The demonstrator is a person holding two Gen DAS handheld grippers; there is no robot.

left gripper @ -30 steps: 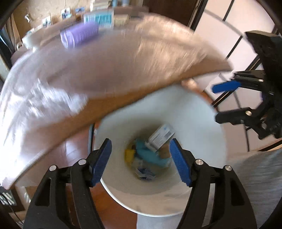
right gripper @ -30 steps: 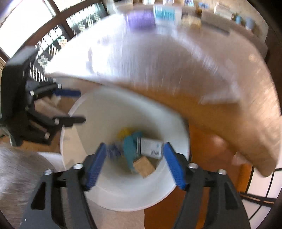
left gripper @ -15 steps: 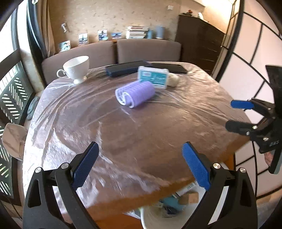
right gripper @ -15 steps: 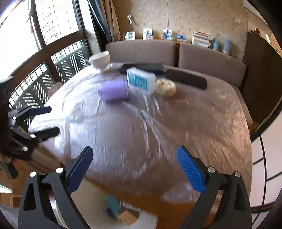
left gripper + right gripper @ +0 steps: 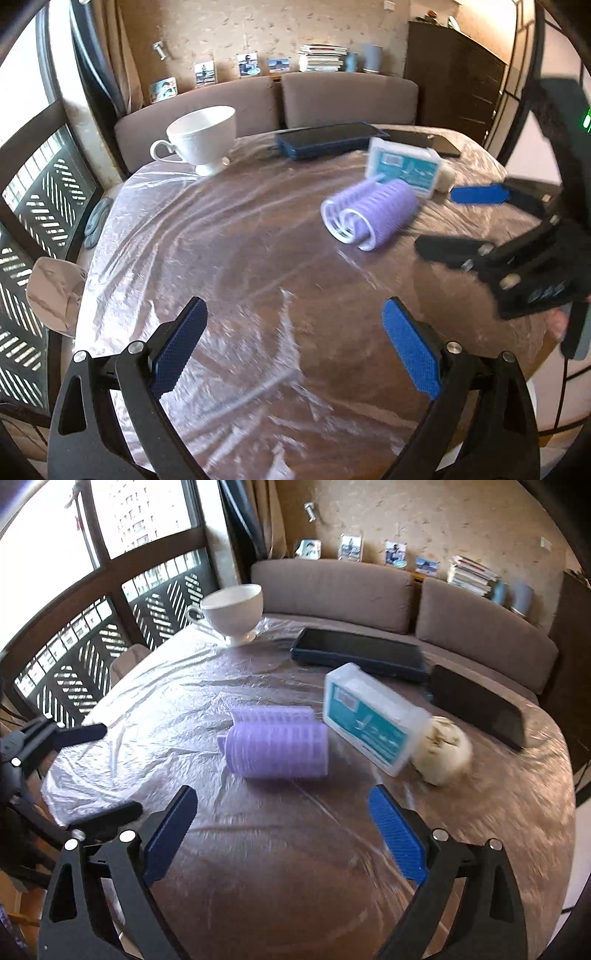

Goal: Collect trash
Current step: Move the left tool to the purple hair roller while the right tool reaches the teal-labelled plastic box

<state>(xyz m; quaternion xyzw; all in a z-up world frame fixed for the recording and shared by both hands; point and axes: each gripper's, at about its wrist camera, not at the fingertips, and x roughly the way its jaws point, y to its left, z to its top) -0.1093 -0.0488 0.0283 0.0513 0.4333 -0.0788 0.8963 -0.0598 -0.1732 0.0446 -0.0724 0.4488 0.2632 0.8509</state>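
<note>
On a table [image 5: 221, 258] covered with clear plastic film lie a purple ribbed roller [image 5: 369, 214] [image 5: 277, 746], a white and teal box [image 5: 402, 171] [image 5: 369, 723] and a pale crumpled ball [image 5: 441, 751]. My left gripper [image 5: 293, 314] hangs wide open over bare film near the front edge, with nothing between its fingers. It shows at the left [image 5: 122, 768] in the right wrist view. My right gripper [image 5: 282, 797] sits just short of the roller; its jaws are closing with nothing between them. In the left wrist view it is at the right [image 5: 436, 218].
A white cup [image 5: 203, 138] stands at the far left of the table. A dark blue flat case [image 5: 358, 653] and a black slab [image 5: 476, 705] lie along the far edge. A grey bench [image 5: 332, 587] runs behind, with a window grille at the left.
Both views swung up from the white bin of rubbish below the table edge to the table top. Both grippers moved in over the table and their jaws stand wider.
</note>
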